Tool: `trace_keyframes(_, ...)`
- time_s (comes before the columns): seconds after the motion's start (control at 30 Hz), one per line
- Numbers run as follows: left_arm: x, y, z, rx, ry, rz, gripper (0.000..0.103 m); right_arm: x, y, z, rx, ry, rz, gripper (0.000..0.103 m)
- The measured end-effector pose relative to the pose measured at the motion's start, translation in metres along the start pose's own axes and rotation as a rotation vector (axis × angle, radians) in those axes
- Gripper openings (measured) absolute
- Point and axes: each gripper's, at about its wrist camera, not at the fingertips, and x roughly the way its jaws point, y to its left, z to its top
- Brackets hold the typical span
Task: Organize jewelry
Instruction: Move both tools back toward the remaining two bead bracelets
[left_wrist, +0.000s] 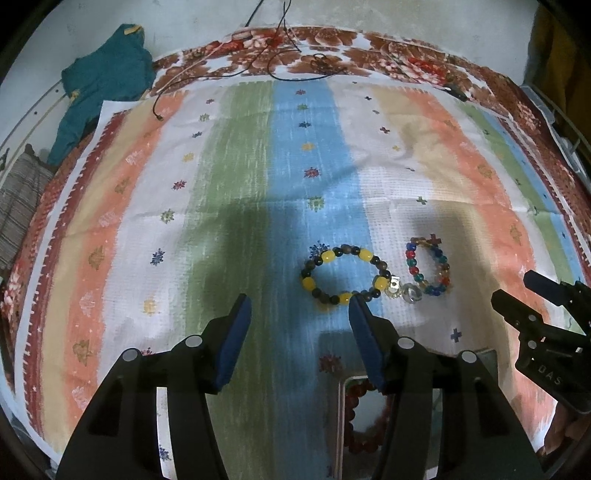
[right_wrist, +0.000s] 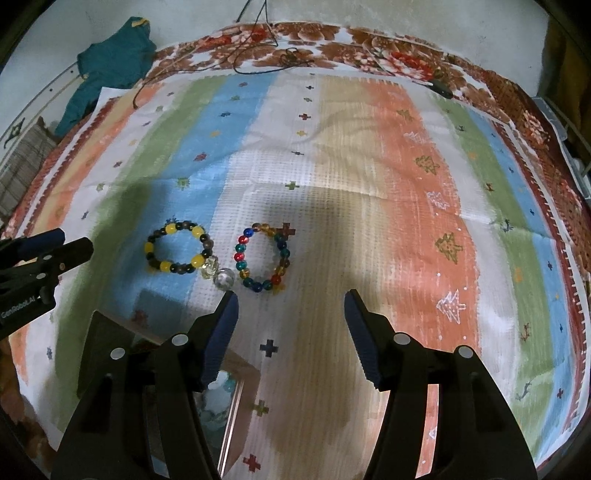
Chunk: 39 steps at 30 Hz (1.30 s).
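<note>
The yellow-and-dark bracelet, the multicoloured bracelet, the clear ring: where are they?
yellow-and-dark bracelet (left_wrist: 345, 275), left wrist view, far-side beads.
multicoloured bracelet (right_wrist: 263, 258), right wrist view, near-side beads.
clear ring (right_wrist: 224, 277), right wrist view, its rim.

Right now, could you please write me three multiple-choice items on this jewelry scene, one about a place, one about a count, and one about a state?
1. Where does the yellow-and-dark beaded bracelet lie relative to the multicoloured glass-bead bracelet in the right wrist view?
A. To its left
B. To its right
C. Stacked on top of it

2. How many beaded bracelets lie out on the striped cloth?
A. One
B. Two
C. Four

3. In what state is the right tool?
A. Shut on a bracelet
B. Shut and empty
C. Open and empty

Answers:
1 A, since the yellow-and-dark ring sits left of the multicoloured one, with clear crystal beads between them.
2 B, since only those two rings lie on the cloth.
3 C, since its fingers stand wide apart with bare cloth between them.
</note>
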Motion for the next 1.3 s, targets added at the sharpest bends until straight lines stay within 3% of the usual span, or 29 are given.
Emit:
trace_keyframes(1.1, 0.079, 0.003, 0.021, 0.020, 0.133, -0.041, 0.055, 0.067, -0.002, 0.027, -0.005, 0.100, -0.019, 0.060)
trace_keyframes(1.3, 0.089, 0.006, 0.026, 0.011, 0.145, -0.051, 0.051, 0.082, -0.002, 0.031, -0.013, 0.123, -0.020, 0.060)
